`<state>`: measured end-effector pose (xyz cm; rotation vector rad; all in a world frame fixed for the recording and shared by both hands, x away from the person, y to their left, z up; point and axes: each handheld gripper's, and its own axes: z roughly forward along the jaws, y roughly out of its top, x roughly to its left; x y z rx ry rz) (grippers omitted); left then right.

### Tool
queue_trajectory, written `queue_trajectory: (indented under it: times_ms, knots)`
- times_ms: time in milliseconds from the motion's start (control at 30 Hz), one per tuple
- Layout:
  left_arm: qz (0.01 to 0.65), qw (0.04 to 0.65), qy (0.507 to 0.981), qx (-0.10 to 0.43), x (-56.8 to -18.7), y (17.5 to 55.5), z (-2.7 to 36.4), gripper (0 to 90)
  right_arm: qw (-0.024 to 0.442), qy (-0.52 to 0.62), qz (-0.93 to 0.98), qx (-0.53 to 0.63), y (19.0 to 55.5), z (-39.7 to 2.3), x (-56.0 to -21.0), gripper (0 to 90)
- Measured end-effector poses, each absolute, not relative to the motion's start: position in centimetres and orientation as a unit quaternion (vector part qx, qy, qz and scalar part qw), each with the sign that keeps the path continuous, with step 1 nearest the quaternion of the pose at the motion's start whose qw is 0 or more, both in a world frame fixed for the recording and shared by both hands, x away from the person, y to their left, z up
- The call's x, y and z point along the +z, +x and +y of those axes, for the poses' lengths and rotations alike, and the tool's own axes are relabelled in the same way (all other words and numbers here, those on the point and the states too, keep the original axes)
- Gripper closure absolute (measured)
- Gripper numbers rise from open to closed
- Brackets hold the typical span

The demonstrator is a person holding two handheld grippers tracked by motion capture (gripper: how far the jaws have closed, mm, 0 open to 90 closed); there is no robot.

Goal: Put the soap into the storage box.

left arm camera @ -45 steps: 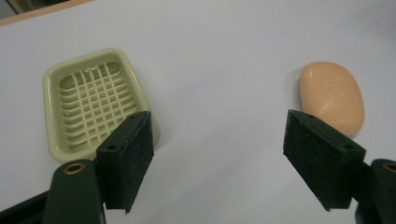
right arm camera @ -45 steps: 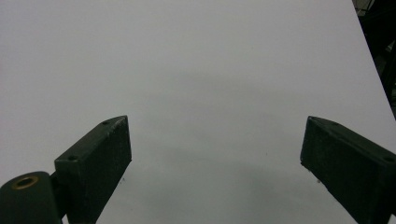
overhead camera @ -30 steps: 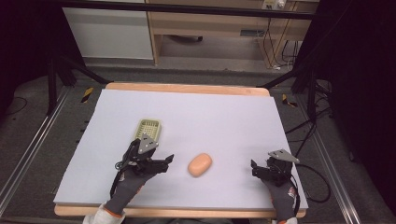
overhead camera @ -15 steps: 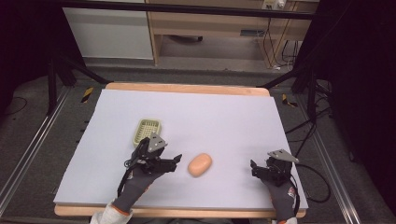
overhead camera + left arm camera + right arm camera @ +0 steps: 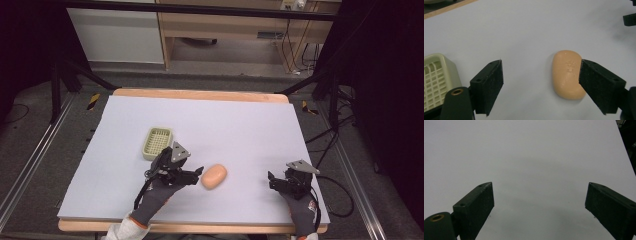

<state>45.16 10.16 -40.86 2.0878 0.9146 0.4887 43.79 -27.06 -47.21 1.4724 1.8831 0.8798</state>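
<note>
We read the left gripper first, nearest the lens: jaws spread wide, and they have just been opening further. The soap bar lies flat on the white table sheet, just inside the right-hand jaw in the left gripper view, partly under it, not yet centred in the gap. Nothing is pinched.

Handling, as we judge it: a solid, light, stiff bar, smooth and rounded, likely slick, so it may squirt out of a hard or off-centre pinch. We would take it across its short width, pads on the two long flanks at mid-length, with moderate pressure.

Pose from the high view: our left gripper is held low and nearly level, pointing rightward at the soap bar, with the gloved hand behind it. The right gripper rests well apart near the front right of the sheet; the right gripper view shows its jaws wide over bare sheet.

Farther back, the pale green soap dish sits behind our left hand, apart from the bar.
</note>
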Motion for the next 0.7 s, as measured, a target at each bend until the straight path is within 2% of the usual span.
queue_trajectory:
  times_ms: [700]
  knots:
    - [0.346,0.384,0.836,0.182,-42.2,45.5,7.3,17.1,0.292,0.552,0.708,0.330,43.8,-27.1,-47.2,8.8]
